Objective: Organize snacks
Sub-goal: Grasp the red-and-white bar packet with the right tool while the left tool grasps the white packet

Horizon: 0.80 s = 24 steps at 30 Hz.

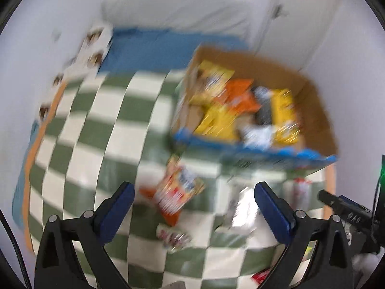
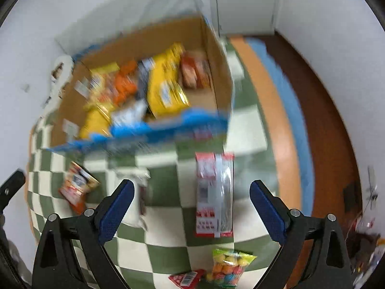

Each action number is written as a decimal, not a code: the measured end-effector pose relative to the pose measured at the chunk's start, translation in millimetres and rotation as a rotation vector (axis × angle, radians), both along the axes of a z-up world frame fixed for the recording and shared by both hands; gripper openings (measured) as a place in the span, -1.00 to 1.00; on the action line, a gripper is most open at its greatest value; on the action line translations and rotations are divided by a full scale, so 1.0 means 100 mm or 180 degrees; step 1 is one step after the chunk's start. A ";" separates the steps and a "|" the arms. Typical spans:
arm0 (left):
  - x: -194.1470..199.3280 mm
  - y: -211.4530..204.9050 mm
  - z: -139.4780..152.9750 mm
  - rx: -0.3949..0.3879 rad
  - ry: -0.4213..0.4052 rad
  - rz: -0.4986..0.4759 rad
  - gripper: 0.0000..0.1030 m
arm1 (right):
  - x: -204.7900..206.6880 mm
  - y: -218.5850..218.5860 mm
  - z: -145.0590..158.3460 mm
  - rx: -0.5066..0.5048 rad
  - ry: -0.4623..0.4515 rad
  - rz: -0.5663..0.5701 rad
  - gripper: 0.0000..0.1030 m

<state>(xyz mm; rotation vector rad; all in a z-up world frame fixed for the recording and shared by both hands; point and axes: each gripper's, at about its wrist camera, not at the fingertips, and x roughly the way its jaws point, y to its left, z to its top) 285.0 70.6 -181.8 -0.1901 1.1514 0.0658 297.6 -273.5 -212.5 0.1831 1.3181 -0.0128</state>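
Note:
A cardboard box with a blue front edge stands on a green-and-white checked cloth and holds several yellow and orange snack bags. My left gripper is open above an orange-red snack bag lying on the cloth; its fingers are apart from the bag. My right gripper is open above a red-and-white packet, which it does not touch. The orange-red snack bag lies to the left in the right wrist view. Both views are blurred.
A silvery packet and a small red-white packet lie near the left gripper. A bag of coloured balls and a red packet lie at the cloth's near edge. Orange and blue mat borders and brown floor are on the right.

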 end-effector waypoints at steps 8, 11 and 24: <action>-0.12 0.31 -0.84 -0.0009 0.0777 0.0179 0.98 | -0.02 -0.07 -0.84 0.0012 0.0518 -0.0061 0.92; -0.22 0.33 -1.02 -0.0140 0.0928 0.0251 0.98 | -0.04 -0.06 -1.00 -0.0002 0.0626 -0.0033 0.92; -0.37 -0.19 -1.60 0.0031 0.1119 -0.0112 -0.22 | -0.20 0.12 -1.26 -0.0349 0.0583 0.0048 0.02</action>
